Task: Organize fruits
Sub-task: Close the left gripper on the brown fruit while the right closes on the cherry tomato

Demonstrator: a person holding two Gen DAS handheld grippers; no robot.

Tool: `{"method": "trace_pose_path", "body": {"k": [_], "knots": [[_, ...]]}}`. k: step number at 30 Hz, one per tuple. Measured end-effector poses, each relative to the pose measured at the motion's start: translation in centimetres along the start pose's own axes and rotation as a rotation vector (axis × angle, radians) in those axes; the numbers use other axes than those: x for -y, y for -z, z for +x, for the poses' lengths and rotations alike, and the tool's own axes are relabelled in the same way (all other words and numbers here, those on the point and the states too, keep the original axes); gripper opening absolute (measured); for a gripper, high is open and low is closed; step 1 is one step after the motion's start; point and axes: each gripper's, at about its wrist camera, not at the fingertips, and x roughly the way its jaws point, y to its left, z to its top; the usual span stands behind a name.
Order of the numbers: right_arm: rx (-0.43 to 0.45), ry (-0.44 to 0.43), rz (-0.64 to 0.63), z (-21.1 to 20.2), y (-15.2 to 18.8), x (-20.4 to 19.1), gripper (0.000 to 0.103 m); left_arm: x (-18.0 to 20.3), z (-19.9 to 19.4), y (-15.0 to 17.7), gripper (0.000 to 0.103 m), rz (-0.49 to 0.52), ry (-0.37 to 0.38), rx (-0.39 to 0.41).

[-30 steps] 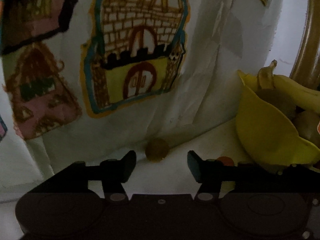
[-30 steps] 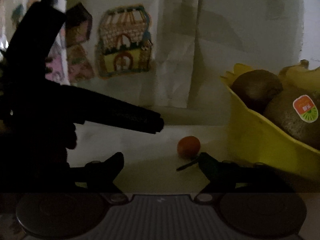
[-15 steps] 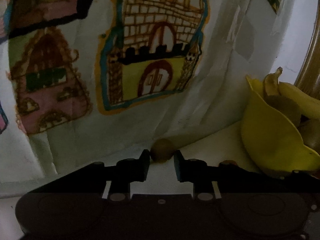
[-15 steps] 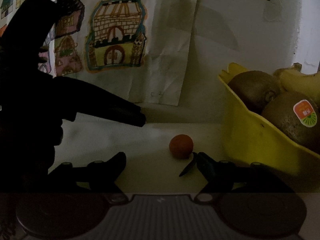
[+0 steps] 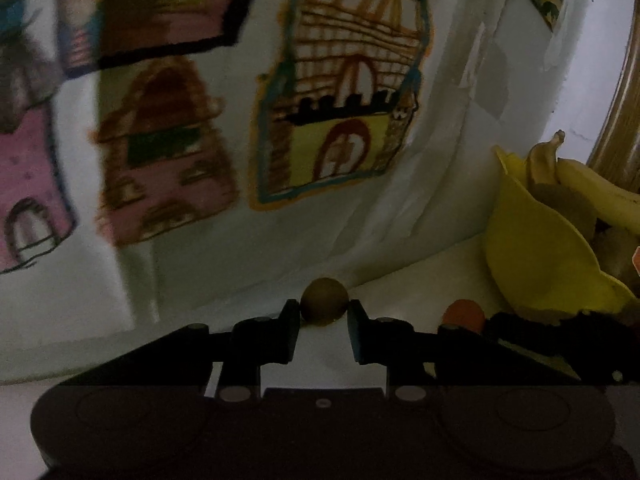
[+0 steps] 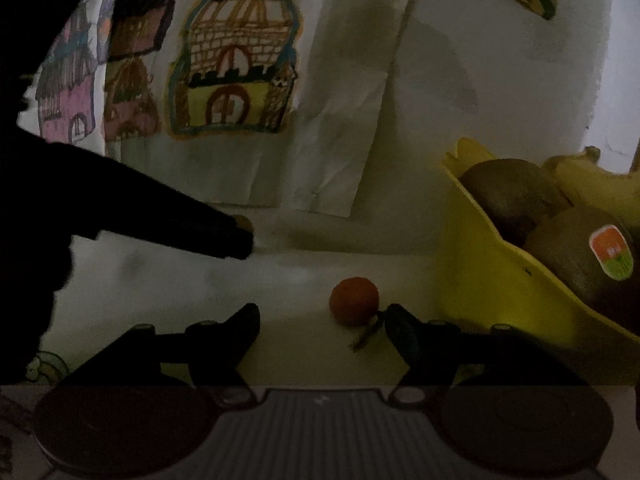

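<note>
My left gripper (image 5: 324, 314) is shut on a small olive-green round fruit (image 5: 324, 300) just above the white tabletop. In the right wrist view it is a dark shape at the left, with the fruit (image 6: 245, 222) at its tip. The jaws of my right gripper (image 6: 322, 316) are closing around a red cherry tomato (image 6: 354, 300) on the table. The tomato lies close to the right finger, and the pads do not press on it. A yellow bowl (image 6: 480, 280) at the right holds kiwis (image 6: 516, 196) and bananas (image 6: 600, 184).
Paper sheets with children's drawings of houses (image 6: 236, 64) hang on the wall right behind the table. One kiwi carries an orange and green sticker (image 6: 611, 253). The bowl (image 5: 536, 256) stands close to the right of both grippers. A curved wooden edge (image 5: 624, 100) is at the far right.
My left gripper's jaws closed from open onto the green fruit and now hold it. My right gripper's jaws have narrowed, and the tomato now sits between its fingertips.
</note>
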Motion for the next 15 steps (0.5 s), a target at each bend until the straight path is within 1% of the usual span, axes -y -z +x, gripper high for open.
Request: {"method": "trace_pose_path", "body": {"k": [4, 6, 8, 15], "knots": [[0.001, 0.001, -0.006, 0.5, -0.2, -0.3, 0.070, -1.0, -1.1, 0.5, 0.028, -0.006, 0.001, -0.003], [0.004, -0.001, -0.010, 0.6, -0.3, -0.3, 0.066, -1.6, -1.6, 0.8, 0.028, -0.009, 0.002, -0.005], [0.011, -0.021, -0.010, 0.7, -0.3, -0.1, 0.059, -2.1, -2.1, 1.1, 0.028, -0.011, 0.001, -0.005], [0.013, -0.100, -0.002, 1.2, -1.0, 1.1, 0.044, -3.1, -3.5, 1.8, 0.028, -0.009, 0.001, -0.009]]}}
